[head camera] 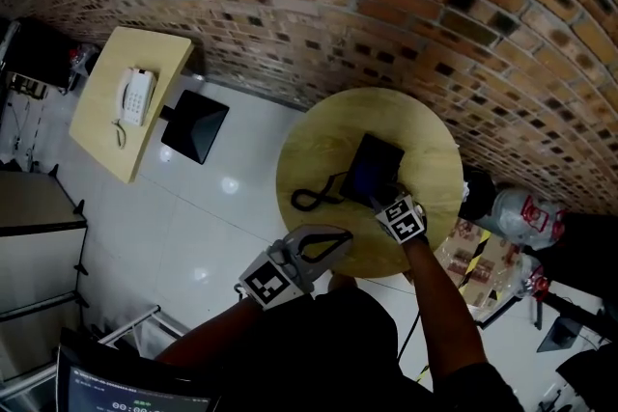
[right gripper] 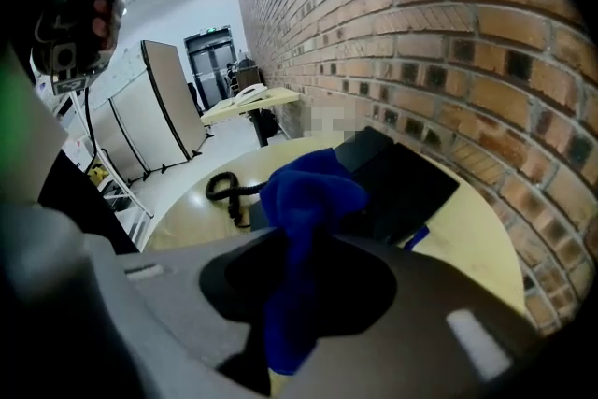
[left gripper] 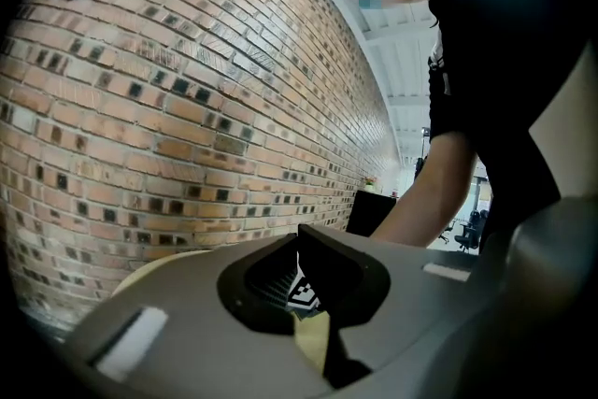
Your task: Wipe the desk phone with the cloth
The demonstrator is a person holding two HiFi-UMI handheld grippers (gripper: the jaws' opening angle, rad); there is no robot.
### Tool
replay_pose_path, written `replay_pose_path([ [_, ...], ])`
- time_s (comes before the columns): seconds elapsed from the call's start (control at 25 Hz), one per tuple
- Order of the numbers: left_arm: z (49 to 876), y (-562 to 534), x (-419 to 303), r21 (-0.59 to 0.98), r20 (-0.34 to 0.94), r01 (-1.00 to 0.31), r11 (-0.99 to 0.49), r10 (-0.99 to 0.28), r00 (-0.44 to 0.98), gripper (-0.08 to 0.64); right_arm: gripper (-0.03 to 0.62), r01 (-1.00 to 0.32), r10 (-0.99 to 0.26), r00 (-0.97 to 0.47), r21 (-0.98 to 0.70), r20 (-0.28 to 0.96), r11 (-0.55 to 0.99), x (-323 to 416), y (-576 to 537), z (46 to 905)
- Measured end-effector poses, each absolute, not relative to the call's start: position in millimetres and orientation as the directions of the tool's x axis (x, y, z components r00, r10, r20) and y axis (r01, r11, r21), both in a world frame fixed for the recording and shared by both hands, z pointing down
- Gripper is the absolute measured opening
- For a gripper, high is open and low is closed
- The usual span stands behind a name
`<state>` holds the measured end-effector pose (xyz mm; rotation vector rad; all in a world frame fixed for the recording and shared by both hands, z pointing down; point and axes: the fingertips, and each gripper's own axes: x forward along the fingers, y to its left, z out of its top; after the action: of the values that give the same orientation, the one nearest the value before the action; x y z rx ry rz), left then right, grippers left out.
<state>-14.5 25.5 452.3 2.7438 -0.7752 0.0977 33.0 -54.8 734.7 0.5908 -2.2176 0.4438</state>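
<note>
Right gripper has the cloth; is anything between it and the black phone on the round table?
Nothing visible does. The right gripper is shut on the blue cloth, right at the black desk phone. The coiled cord lies off to one side on the round table, out of the way.

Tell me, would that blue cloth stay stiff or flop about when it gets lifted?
Probably floppy: the blue cloth bunches into soft folds where the right gripper pinches it. Likely light too, since a narrow pinch seems enough to hold it up. It would probably drape over the desk phone rather than shove it.
</note>
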Motion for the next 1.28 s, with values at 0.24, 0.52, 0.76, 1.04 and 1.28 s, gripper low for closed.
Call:
replay_pose_path([
  [0.24,456,27,-12,0.265,0.146,-0.509,-0.819,-0.487,0.861,-0.008,0.089,-0.512,-0.193,-0.589,-0.178,0.785,0.84,20,-12,754],
  [0.52,454,28,-16,0.268,0.134,-0.508,-0.818,-0.491,0.861,-0.008,0.089,-0.56,-0.263,-0.613,-0.175,0.745,0.81,27,-35,731],
  [0.76,451,26,-32,0.262,0.121,-0.535,-0.803,-0.522,0.844,-0.008,0.089,-0.601,-0.387,-0.601,-0.076,0.699,0.795,32,-122,691],
  [1.04,455,31,-51,0.263,0.133,-0.572,-0.777,-0.558,0.819,-0.008,0.089,-0.606,-0.413,-0.556,-0.011,0.721,0.796,19,-173,690],
  [1.28,458,32,-60,0.265,0.134,-0.591,-0.762,-0.578,0.805,-0.008,0.089,-0.582,-0.374,-0.571,-0.039,0.731,0.813,4,-136,709],
])
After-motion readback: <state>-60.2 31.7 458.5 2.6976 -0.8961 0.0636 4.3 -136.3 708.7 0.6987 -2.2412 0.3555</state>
